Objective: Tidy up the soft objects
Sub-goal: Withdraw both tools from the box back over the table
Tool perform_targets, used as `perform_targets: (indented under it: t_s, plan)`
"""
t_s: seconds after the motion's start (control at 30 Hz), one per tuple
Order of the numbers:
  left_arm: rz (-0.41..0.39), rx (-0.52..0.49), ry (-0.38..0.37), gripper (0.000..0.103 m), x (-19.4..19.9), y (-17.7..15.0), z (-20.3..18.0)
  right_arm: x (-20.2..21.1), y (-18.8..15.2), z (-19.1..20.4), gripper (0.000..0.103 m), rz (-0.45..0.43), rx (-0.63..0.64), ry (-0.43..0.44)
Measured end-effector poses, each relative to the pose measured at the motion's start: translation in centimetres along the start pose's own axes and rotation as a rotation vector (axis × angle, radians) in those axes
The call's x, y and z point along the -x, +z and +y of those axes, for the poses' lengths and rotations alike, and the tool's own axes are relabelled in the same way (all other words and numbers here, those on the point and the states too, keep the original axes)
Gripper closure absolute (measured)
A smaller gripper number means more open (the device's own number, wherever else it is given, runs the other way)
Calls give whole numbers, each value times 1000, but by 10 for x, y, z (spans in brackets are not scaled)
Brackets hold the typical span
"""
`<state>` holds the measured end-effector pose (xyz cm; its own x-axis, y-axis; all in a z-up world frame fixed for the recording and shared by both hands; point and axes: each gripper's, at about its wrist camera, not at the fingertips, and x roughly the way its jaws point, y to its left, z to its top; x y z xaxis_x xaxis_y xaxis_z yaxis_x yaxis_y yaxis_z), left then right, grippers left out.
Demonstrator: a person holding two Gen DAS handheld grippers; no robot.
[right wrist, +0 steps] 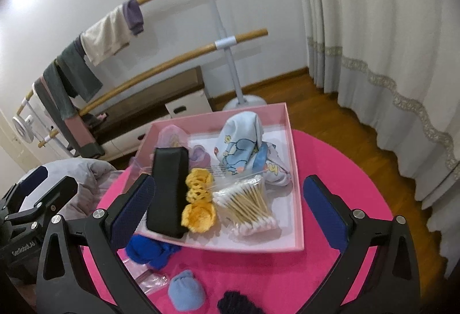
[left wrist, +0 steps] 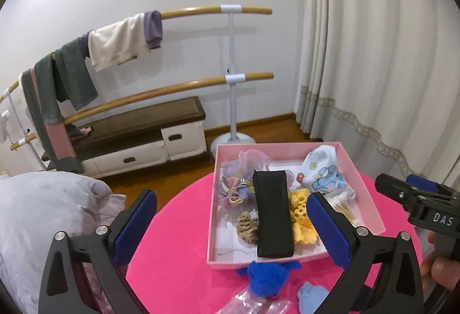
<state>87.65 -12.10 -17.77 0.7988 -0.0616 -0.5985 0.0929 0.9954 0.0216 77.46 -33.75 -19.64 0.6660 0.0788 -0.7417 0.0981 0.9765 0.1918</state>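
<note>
A pink box [left wrist: 362,176] [right wrist: 296,170] stands on a round pink table [left wrist: 178,222] [right wrist: 322,158]. It holds a black band [left wrist: 273,216] [right wrist: 169,187], yellow knit pieces [left wrist: 302,216] [right wrist: 198,202], a cartoon-print cloth [left wrist: 322,170] [right wrist: 241,144], purple scrunchies [left wrist: 238,178] and cotton swabs [right wrist: 247,204]. In front of the box lie a blue knit item [left wrist: 267,276] [right wrist: 152,250], a light blue mitten [left wrist: 312,296] [right wrist: 187,289] and a dark knit item [right wrist: 238,304]. My left gripper [left wrist: 233,225] is open and empty over the box's near side. My right gripper [right wrist: 230,210] is open and empty over the box.
A clear plastic bag [left wrist: 250,305] lies at the table's near edge. A grey pillow [left wrist: 43,213] sits left of the table. A wooden rail rack [left wrist: 230,78] with hung clothes, a low cabinet [left wrist: 143,141] and a curtain [left wrist: 373,55] stand behind.
</note>
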Motion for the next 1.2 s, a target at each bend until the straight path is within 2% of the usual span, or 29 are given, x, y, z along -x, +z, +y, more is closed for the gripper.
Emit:
perform_targets:
  t_s: [0.33,0.57,0.93,1.2]
  plan:
    - [-107,28,12,0,122,-70,23,87,-41,18,0,-133,48,-11]
    - [-139,34,0,0,181,-111,17,140,-71,27,0,-204,74,-43]
    - [-121,45,-5,0,265,-172,13,196,-121,57,0,-288,146,-106]
    - [-73,89,0,0,287,-189,28,205,-144,68,0,-283,164,-93]
